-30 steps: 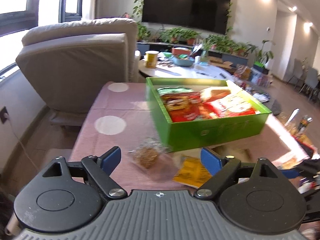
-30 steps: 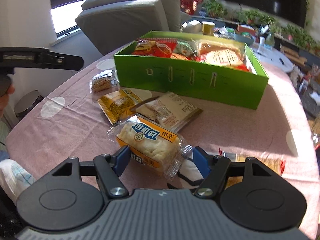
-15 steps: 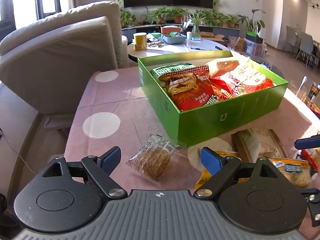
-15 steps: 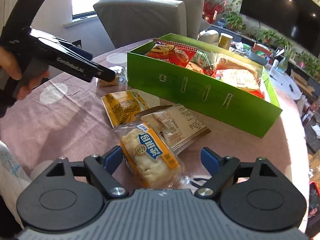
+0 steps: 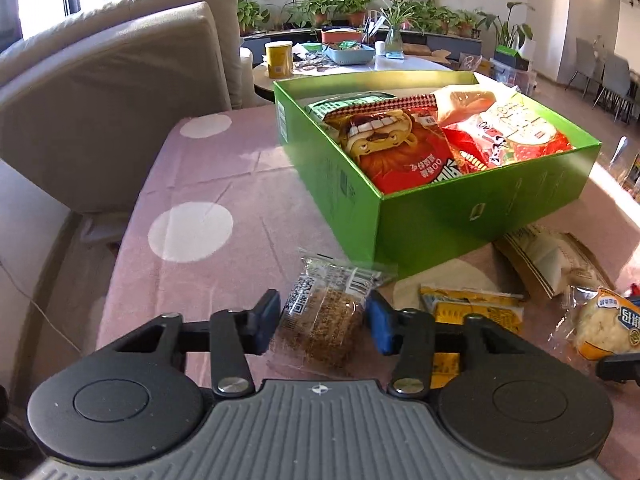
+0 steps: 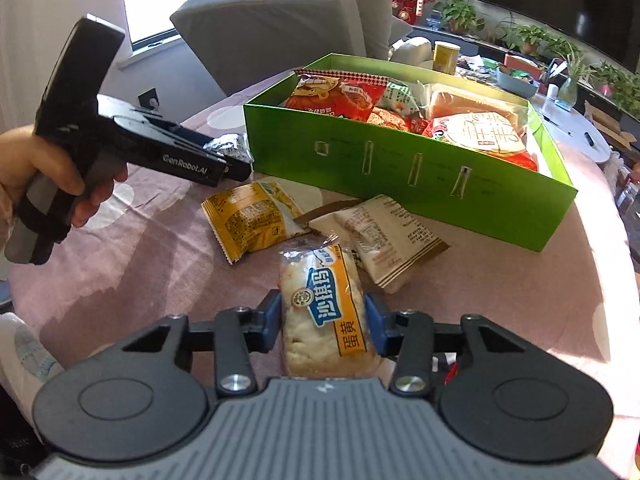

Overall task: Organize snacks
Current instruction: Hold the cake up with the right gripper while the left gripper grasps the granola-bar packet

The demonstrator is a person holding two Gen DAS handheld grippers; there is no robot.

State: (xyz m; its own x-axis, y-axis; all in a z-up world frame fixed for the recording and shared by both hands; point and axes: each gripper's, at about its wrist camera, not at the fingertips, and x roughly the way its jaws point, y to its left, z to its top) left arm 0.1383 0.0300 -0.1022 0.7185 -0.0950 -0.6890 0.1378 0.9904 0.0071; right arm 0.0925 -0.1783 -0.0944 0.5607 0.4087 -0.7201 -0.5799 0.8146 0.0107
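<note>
A green box [image 5: 440,216] full of snack bags stands on the pink tablecloth; it also shows in the right wrist view [image 6: 400,168]. My left gripper [image 5: 322,322] is closed on a clear-wrapped brown cereal bar [image 5: 324,316] lying on the cloth. My right gripper [image 6: 324,322] is closed on a yellow-labelled cake pack [image 6: 326,308]. A yellow packet [image 6: 250,218] and a cream packet [image 6: 380,236] lie between the cake pack and the box.
A grey armchair [image 5: 112,92] stands at the table's far left edge. A white coffee table [image 5: 360,62] with a yellow can, a tray and plants is behind the box. The table edge runs close on the left [image 5: 116,264].
Both grippers moved down onto their snacks and closed: the left around the cereal bar, the right around the cake pack, which turned lengthwise between the fingers.
</note>
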